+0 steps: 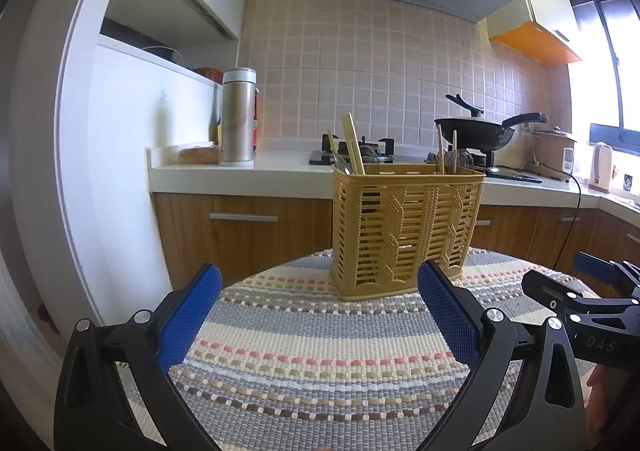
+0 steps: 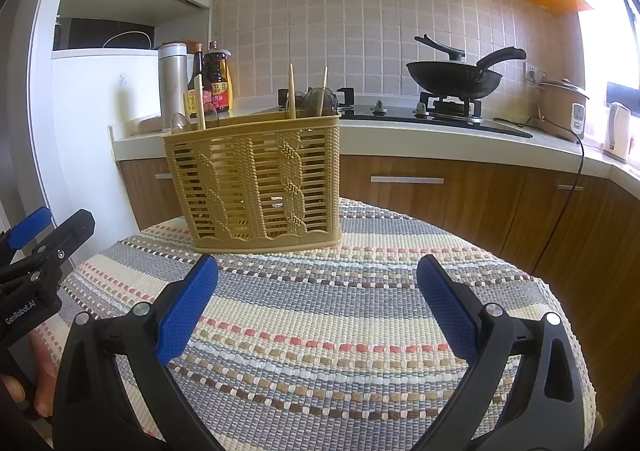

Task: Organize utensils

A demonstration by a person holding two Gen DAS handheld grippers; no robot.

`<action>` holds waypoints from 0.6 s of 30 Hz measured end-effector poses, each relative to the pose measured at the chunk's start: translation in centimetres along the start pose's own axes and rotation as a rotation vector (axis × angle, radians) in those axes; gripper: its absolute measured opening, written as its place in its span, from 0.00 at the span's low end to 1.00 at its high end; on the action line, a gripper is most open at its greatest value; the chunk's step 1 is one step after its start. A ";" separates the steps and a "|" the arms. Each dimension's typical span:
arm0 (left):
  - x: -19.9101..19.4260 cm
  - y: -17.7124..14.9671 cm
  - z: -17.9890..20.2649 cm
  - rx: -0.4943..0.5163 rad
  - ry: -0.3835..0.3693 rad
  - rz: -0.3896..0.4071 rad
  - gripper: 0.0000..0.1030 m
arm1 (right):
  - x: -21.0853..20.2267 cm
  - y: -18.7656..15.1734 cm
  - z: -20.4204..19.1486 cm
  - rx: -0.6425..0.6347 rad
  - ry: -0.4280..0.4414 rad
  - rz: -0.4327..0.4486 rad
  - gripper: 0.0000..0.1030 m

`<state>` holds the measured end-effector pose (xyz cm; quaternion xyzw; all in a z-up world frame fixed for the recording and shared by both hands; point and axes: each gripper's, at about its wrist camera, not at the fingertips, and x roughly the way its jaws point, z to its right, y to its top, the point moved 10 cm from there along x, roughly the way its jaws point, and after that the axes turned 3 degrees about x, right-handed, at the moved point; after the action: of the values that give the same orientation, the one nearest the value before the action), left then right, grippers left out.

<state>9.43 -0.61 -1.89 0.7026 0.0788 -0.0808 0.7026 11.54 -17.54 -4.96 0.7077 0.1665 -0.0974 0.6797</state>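
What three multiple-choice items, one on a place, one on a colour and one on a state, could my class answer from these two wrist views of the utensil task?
1. Where does the utensil basket stand?
A. on the woven mat
B. on the stove
C. in a drawer

2. What colour are the pads of the gripper fingers?
A. red
B. blue
C. green

3. What state is the right gripper in?
A. shut on a chopstick
B. shut on the basket
C. open, holding nothing

Key: 1 A, the basket's base rests on the striped mat, in front of the counter. 2 B, both views show blue textured pads on black arms. 3 C, its fingers stand wide apart with only mat between them; the left gripper is open too.
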 end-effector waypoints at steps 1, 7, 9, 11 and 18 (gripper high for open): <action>0.0 0.0 0.0 0.000 0.000 0.001 0.93 | 0.1 0.0 0.0 0.000 0.002 -0.005 0.92; 0.0 0.0 0.1 0.000 -0.002 0.000 0.93 | 0.4 -0.1 0.2 0.011 0.006 -0.016 0.92; 0.0 0.0 0.1 0.000 -0.001 0.000 0.93 | 0.4 -0.2 0.2 0.012 0.006 -0.019 0.92; 0.1 0.0 0.1 -0.001 -0.002 -0.001 0.93 | 0.4 -0.2 0.2 0.012 0.006 -0.018 0.92; 0.2 -0.2 0.2 -0.001 -0.008 -0.002 0.93 | 0.6 -0.2 0.2 0.013 0.005 -0.023 0.92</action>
<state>9.54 -0.81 -2.08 0.7020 0.0765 -0.0844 0.7030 11.99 -17.72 -5.39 0.7105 0.1757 -0.1043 0.6734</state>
